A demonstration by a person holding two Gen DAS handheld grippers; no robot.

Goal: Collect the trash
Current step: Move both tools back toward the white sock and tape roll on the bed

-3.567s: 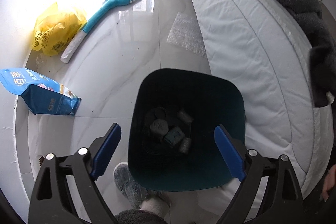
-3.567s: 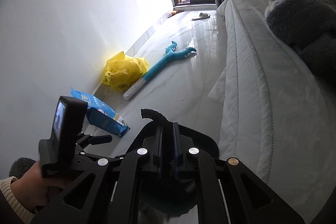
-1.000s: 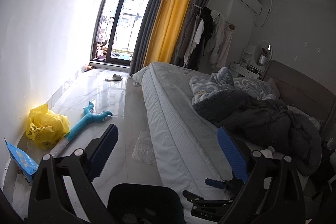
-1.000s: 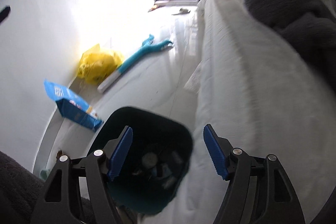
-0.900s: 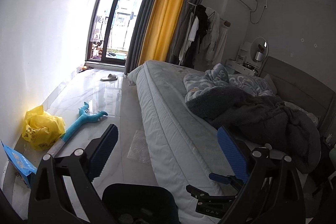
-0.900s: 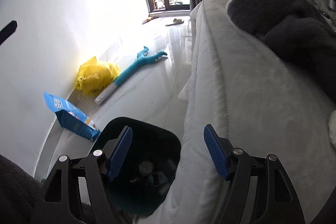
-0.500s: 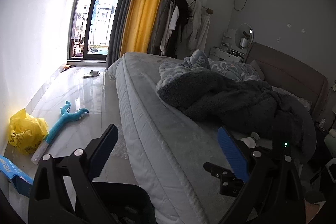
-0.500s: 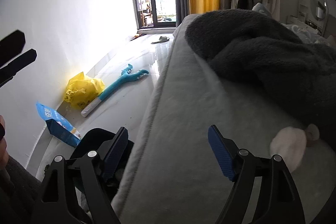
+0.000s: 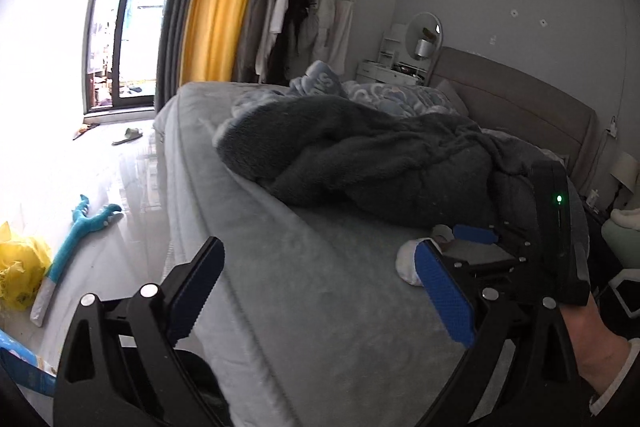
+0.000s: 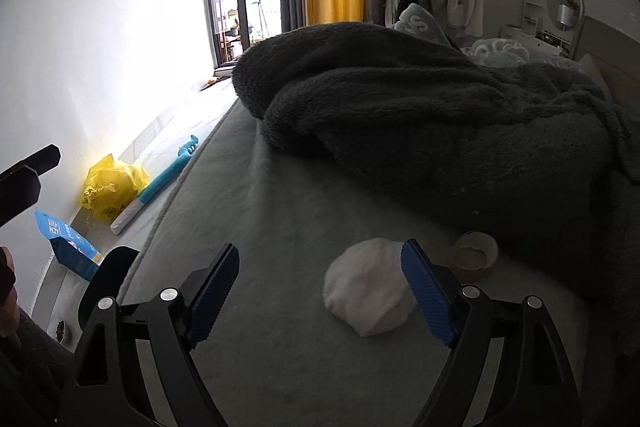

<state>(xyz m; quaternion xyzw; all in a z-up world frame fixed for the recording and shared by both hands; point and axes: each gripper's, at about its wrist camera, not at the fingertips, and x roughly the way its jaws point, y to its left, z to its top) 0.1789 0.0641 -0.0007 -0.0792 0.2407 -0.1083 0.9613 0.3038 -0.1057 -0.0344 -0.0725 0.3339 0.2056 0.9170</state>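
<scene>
A white crumpled wad (image 10: 368, 291) lies on the grey bed sheet (image 10: 280, 227), with a small cardboard roll (image 10: 474, 253) just behind it by the dark fleece blanket (image 10: 440, 115). My right gripper (image 10: 320, 291) hovers over the bed with its jaws opening. The wad sits ahead of its right fingertip and no pad touches it. My left gripper (image 9: 320, 291) is open and empty above the bed edge. From there the wad (image 9: 406, 263) shows beside a blue finger (image 9: 476, 235) of the right gripper. The dark bin (image 10: 108, 275) stands on the floor against the bed.
On the floor by the white wall lie a yellow bag (image 10: 112, 187), a blue packet (image 10: 66, 247) and a teal toy (image 10: 168, 179). A headboard (image 9: 520, 107) and a dressing table are at the far end. A person's hand (image 9: 592, 339) holds the right gripper.
Both views swung from the floor and bin up onto the bed. The white wad and the roll came into view, and the right jaws spread wider.
</scene>
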